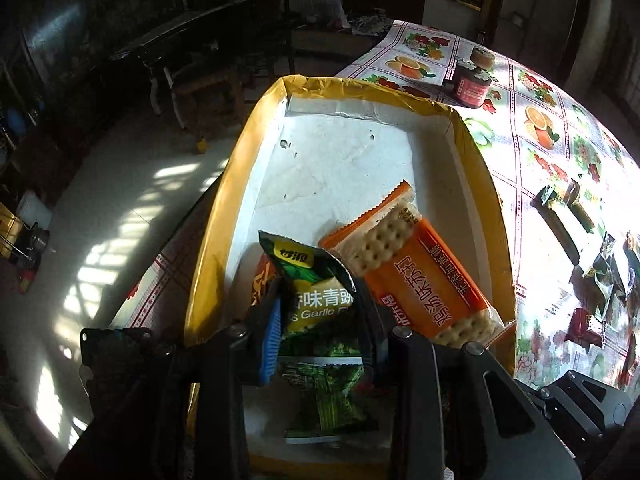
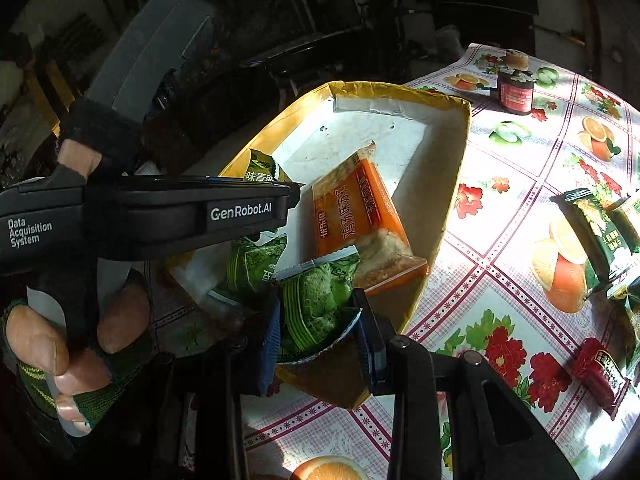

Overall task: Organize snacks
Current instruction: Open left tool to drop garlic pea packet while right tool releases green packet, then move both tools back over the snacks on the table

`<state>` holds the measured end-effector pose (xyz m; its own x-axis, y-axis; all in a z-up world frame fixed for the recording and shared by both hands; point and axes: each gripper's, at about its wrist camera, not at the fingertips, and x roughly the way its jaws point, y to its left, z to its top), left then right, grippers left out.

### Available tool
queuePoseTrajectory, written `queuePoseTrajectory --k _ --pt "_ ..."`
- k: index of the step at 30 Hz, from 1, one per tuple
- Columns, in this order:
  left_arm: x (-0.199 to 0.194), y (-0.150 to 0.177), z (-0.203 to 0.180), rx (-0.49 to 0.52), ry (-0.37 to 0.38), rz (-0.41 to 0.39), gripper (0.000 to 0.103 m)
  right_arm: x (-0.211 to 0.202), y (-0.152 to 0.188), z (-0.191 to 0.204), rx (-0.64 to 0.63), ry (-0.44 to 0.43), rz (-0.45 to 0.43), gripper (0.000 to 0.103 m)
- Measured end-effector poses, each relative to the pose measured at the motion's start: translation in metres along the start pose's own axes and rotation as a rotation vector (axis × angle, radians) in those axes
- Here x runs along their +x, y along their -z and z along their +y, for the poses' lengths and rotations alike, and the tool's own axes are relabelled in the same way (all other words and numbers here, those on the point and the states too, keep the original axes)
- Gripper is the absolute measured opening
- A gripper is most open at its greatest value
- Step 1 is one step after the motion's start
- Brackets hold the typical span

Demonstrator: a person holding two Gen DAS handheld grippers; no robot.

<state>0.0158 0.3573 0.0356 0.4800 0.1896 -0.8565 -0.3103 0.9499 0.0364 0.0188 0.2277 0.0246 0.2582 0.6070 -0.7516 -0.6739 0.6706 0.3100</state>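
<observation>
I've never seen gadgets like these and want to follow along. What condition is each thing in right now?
Left tool: shut on the garlic pea packet, over the box.
Right tool: shut on a green snack packet, at the box's near edge.
Yellow box: open, partly filled.
Orange cracker pack: sealed, lying tilted in the box.
Red jar: upright, lidded.
Loose snacks: on the tablecloth, not yet boxed.
</observation>
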Motion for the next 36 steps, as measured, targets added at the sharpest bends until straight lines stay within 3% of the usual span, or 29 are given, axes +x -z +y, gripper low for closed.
queuePoseTrajectory --k 4,9,12,21,36 --pt "0.000 0.000 -0.004 0.022 -0.007 -0.004 0.038 0.004 0.001 0.002 -0.008 0.010 0.019 0.035" --pt "-0.016 0.000 -0.005 0.012 0.010 -0.035 0.066 -0.013 0.004 -0.001 0.009 0.013 -0.015 0.041" --pt "-0.029 0.000 -0.007 0.010 0.017 -0.061 0.072 -0.026 0.006 -0.002 0.014 0.016 -0.036 0.048" --pt "-0.050 0.007 -0.029 0.034 0.048 -0.078 0.078 -0.087 0.044 -0.025 0.091 0.034 -0.117 0.050" --pt "-0.067 0.039 -0.126 0.224 0.199 -0.055 0.079 -0.168 0.132 -0.122 0.398 0.213 -0.206 0.052"
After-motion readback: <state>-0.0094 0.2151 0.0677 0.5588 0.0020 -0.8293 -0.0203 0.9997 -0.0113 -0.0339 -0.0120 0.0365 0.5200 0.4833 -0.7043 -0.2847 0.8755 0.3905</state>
